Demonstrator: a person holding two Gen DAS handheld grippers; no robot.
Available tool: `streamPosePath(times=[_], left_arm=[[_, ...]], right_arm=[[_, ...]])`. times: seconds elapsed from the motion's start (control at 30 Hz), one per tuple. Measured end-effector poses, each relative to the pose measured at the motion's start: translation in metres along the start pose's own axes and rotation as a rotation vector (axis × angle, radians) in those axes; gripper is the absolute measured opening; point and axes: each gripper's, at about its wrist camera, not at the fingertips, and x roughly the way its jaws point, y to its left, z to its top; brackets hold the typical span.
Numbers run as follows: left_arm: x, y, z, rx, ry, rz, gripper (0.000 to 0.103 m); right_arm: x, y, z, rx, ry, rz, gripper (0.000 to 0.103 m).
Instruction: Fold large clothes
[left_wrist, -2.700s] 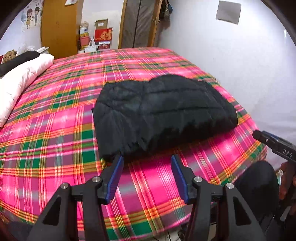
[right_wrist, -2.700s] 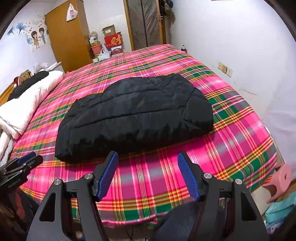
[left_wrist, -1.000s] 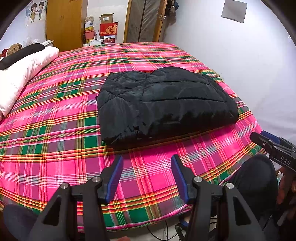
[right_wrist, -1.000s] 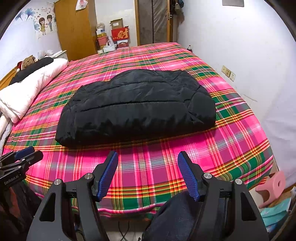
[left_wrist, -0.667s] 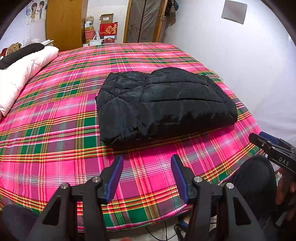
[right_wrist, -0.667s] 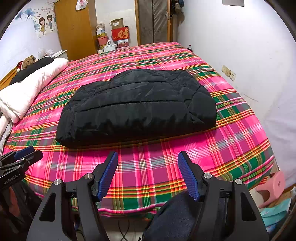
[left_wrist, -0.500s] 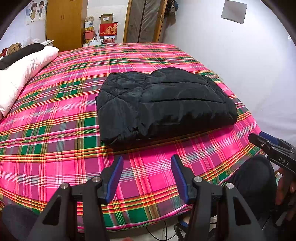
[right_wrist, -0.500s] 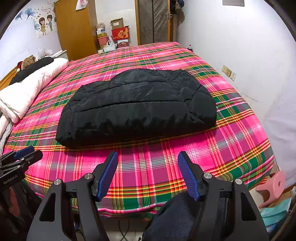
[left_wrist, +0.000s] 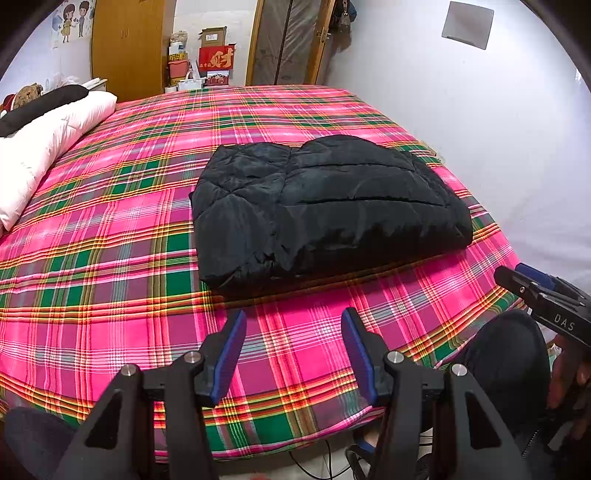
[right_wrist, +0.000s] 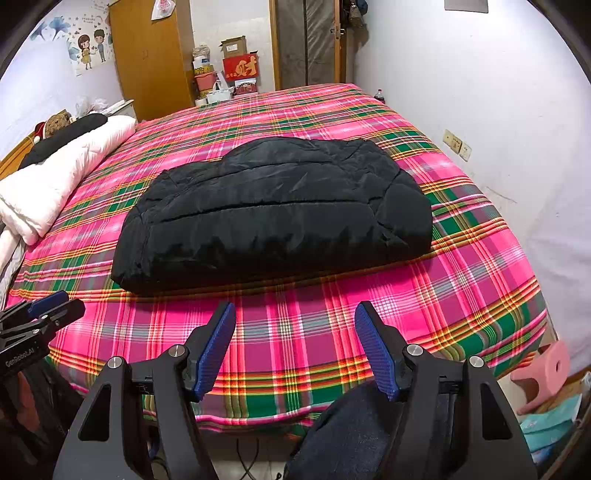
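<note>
A black puffer jacket (left_wrist: 325, 206) lies folded into a thick rectangle on the pink plaid bed (left_wrist: 110, 258); it also shows in the right wrist view (right_wrist: 273, 214). My left gripper (left_wrist: 293, 321) is open and empty, held back over the bed's near edge, short of the jacket. My right gripper (right_wrist: 295, 314) is open and empty, also held back over the near edge. Each gripper shows at the side of the other's view: the right one (left_wrist: 543, 291), the left one (right_wrist: 40, 314).
A white quilt (right_wrist: 55, 181) and a black pillow (right_wrist: 66, 136) lie at the bed's left side. A white wall (right_wrist: 517, 110) runs along the right. A wardrobe (right_wrist: 151, 55), boxes and a door stand beyond the bed. A pink stool (right_wrist: 546, 369) stands on the floor at the right.
Both grippers have drawn back and up from the jacket since 2.7 s ago, then held nearly still. The jacket has not moved.
</note>
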Motion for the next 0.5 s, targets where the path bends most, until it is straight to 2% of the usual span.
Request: streamPosePath(times=[0.5], left_arm=[[-0.0012,-0.0062,0.0002,0.013,-0.003,0.025,0.056]], right_arm=[[0.0004,-0.0006,0.0004,-0.001,0.001,0.000,0.067]])
